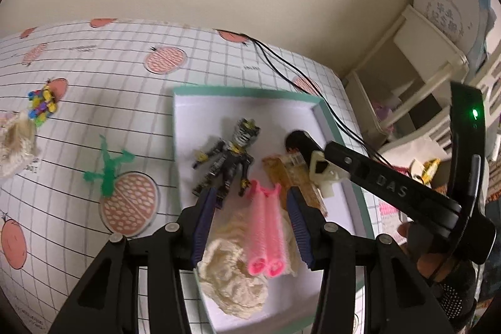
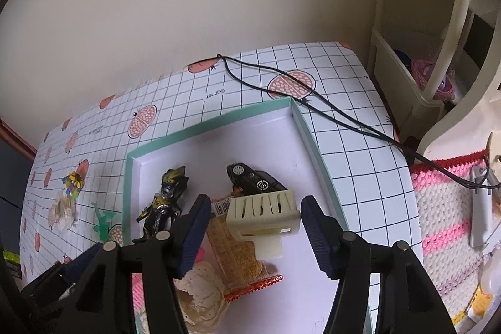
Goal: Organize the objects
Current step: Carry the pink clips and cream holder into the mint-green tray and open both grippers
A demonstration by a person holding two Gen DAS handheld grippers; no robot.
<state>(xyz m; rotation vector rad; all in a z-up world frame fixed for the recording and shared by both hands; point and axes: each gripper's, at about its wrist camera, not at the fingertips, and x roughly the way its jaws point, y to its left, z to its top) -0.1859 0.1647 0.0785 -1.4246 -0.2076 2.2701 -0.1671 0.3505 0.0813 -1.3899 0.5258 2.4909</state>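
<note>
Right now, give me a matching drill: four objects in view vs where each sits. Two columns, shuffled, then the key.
Objects
1. pink hair rollers
2. green plastic figure
3. black toy car
4. colourful bead cluster

Places
A. on the tablecloth, just left of the tray
B. on the tablecloth, far left, next to a cream crochet piece
C. in the tray, between the open left gripper fingers
D. in the tray, behind the cream slotted clip

Pairs: 1-C, 2-A, 3-D, 4-B

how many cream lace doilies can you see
2: one cream doily in the tray under the pink hair rollers, another doily on the tablecloth far left, outside the tray. More could be hidden below the grippers.
</note>
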